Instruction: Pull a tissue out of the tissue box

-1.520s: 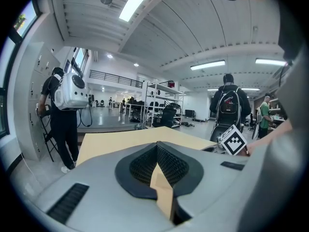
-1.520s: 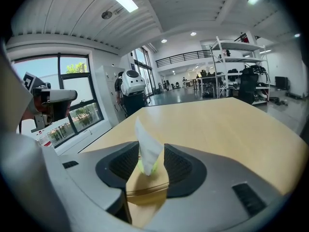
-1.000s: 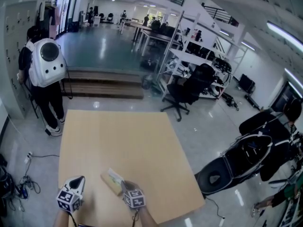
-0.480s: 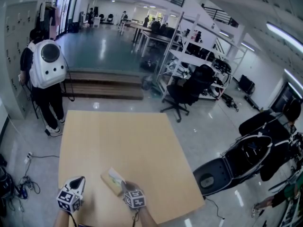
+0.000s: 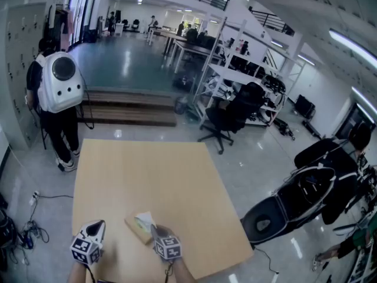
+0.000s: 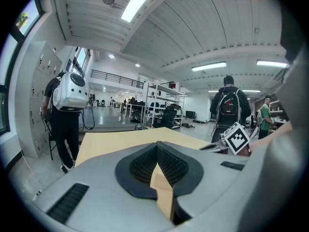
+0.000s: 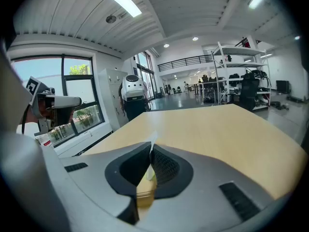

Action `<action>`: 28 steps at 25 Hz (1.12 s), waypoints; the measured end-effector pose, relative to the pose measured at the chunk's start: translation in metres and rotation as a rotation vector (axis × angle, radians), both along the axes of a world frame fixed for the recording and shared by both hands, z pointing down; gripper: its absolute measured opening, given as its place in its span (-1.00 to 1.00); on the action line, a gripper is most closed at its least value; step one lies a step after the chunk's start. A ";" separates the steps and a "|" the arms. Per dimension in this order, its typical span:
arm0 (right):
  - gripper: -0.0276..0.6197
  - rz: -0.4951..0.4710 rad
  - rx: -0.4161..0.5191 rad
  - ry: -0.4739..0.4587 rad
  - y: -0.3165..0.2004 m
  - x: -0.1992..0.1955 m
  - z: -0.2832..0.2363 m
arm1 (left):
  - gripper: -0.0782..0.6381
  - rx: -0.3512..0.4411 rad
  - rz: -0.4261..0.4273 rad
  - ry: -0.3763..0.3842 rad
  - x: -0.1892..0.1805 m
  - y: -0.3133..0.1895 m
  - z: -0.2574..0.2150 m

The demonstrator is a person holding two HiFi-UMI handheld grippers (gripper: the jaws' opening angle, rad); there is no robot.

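A flat tan tissue box point(image 5: 136, 229) lies near the front edge of the light wooden table point(image 5: 147, 175), with a white tissue point(image 5: 145, 219) sticking up from its top. My right gripper point(image 5: 155, 232) is at the box, and in the right gripper view its jaws point(image 7: 151, 149) are shut on a thin white edge of the tissue point(image 7: 152, 142), with the yellowish box point(image 7: 144, 193) below them. My left gripper point(image 5: 99, 226) hovers to the left of the box, apart from it. Its jaws point(image 6: 157, 146) meet at the tips with nothing between them.
A person with a white backpack point(image 5: 56, 81) stands beyond the table's far left corner. A black office chair point(image 5: 232, 114) and shelving stand past the far right side. A black stroller-like object point(image 5: 288, 205) sits on the floor right of the table.
The white tissue shows a little more above the box than before. Both grippers stay about where they were.
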State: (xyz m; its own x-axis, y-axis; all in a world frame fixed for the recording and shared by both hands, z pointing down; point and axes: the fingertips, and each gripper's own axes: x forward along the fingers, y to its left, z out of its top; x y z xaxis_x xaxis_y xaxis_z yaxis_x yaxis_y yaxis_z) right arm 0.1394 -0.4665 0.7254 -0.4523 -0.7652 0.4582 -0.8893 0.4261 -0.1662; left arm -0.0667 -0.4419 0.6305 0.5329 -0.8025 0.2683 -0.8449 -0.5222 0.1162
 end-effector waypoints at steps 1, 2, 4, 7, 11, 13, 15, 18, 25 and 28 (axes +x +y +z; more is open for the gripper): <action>-0.90 0.000 0.005 0.003 0.000 0.000 -0.002 | -0.76 0.001 -0.001 0.001 -0.001 0.000 -0.001; -0.90 0.000 0.010 0.005 0.000 -0.001 -0.005 | -0.76 0.002 0.000 0.003 -0.001 0.001 -0.002; -0.90 0.004 0.017 0.007 0.001 -0.002 -0.009 | -0.76 0.003 0.006 0.008 -0.001 0.002 -0.005; -0.90 0.012 0.030 0.000 -0.001 0.000 -0.015 | -0.76 0.008 0.008 0.011 0.000 0.002 -0.007; -0.90 0.016 0.054 -0.004 -0.001 0.001 -0.027 | -0.76 0.013 0.012 0.013 0.002 0.004 -0.010; -0.90 0.017 0.065 -0.005 -0.001 0.000 -0.033 | -0.76 0.015 0.012 0.014 0.003 0.006 -0.011; -0.90 0.021 0.076 -0.010 0.000 -0.001 -0.038 | -0.76 0.015 0.013 0.017 0.001 0.007 -0.011; -0.90 0.020 0.092 -0.016 -0.001 -0.005 -0.046 | -0.76 0.020 0.009 0.020 -0.003 0.007 -0.012; -0.90 0.023 0.136 -0.023 -0.003 -0.006 -0.061 | -0.76 0.032 -0.001 0.018 -0.004 0.006 -0.009; -0.90 0.031 0.148 -0.016 -0.005 -0.003 -0.069 | -0.76 0.035 0.003 0.020 -0.002 0.007 -0.011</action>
State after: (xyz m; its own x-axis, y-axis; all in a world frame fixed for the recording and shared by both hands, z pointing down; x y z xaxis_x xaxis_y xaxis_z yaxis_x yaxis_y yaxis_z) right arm 0.1367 -0.4718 0.6566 -0.4342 -0.8372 0.3325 -0.8999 0.4198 -0.1182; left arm -0.0688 -0.4351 0.6195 0.5400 -0.8098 0.2296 -0.8412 -0.5285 0.1143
